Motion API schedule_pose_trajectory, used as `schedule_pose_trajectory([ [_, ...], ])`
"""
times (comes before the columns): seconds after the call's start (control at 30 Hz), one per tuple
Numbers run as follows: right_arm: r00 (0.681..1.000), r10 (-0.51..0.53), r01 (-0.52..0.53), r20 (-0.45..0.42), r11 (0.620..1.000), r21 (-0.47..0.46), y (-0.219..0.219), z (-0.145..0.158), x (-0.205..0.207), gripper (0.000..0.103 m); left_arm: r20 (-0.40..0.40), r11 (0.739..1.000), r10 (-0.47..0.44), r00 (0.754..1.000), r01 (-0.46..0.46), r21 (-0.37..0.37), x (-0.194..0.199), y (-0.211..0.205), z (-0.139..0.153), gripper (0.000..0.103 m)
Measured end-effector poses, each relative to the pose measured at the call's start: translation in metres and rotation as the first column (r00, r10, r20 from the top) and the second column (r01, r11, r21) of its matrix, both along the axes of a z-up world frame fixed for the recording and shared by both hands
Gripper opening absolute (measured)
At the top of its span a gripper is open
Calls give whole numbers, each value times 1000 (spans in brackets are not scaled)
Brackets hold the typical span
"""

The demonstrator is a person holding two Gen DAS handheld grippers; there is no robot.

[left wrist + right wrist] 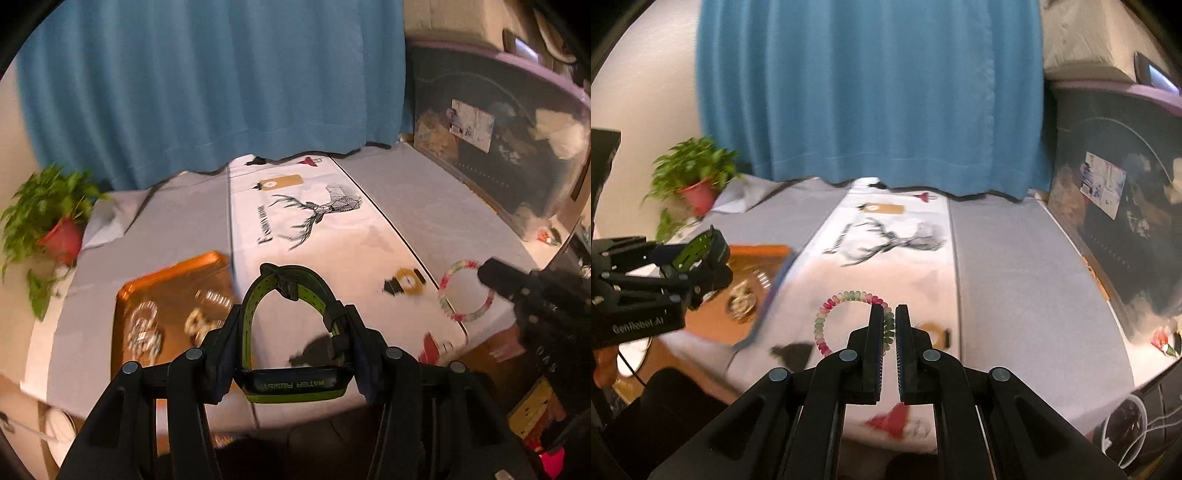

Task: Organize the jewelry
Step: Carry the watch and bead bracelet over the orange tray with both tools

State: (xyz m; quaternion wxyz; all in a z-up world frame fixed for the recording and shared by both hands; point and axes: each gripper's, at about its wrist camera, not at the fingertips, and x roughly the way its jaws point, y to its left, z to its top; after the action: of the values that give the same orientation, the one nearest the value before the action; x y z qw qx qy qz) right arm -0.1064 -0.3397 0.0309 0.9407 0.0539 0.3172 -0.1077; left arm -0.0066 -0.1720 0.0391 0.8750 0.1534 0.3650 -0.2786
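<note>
Right now the left gripper (291, 328) is clamped on a black-and-green watch (295, 384), fingers pressing the watch body from both sides, strap loop (291, 284) arching forward between them. "WATER RESIST" lettering reads upside down on the case back. Watch is lifted off the table, just right of the orange tray (125, 295).

Tray sits on the grey cloth (424, 206) at the table's left side, beside the white printed runner (332, 251). Inside the tray: a few pieces of jewelry (146, 328), pale beaded or metallic loops, plus another gold-toned cluster (197, 323) and a small silvery item (216, 297) further back. Blurred, exact types cannot be told. Right wrist view shows the same tray (713, 321) with one cluster (740, 301) visible under the left gripper (701, 254).

Right gripper (890, 310) has its fingers nearly pressed together with a thin gap, pinching the rim of a beaded bracelet (827, 310) in pink, green and white. Bracelet lies on the runner near the table's front edge, right of the tray and apart from it; in the left wrist view it appears as a ring (448, 280) with the right gripper (487, 273) at its far side.

Blue curtain (207, 81) hangs behind; potted plant (48, 214) in a red pot at far left; dark clear storage bin (517, 147) on the right.
</note>
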Motion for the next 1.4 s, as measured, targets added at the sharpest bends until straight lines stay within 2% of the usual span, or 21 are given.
schedule_pose_trajectory([
  [0.33,996,82,-81,-28,997,19,78,-8,-81,6,24,999,37,999,-36,-31,-85,90,-2,48],
  [0.63,988,146,-145,-52,989,28,128,-16,-125,6,14,993,99,995,-98,-59,-130,142,-16,48],
  [0.97,975,206,-206,-79,978,11,159,-21,-134,6,-14,992,115,993,-116,-59,-151,161,-32,48],
  [1.4,963,235,-237,-132,972,3,170,-31,-114,6,-29,989,132,991,-134,-65,-137,167,-38,48],
])
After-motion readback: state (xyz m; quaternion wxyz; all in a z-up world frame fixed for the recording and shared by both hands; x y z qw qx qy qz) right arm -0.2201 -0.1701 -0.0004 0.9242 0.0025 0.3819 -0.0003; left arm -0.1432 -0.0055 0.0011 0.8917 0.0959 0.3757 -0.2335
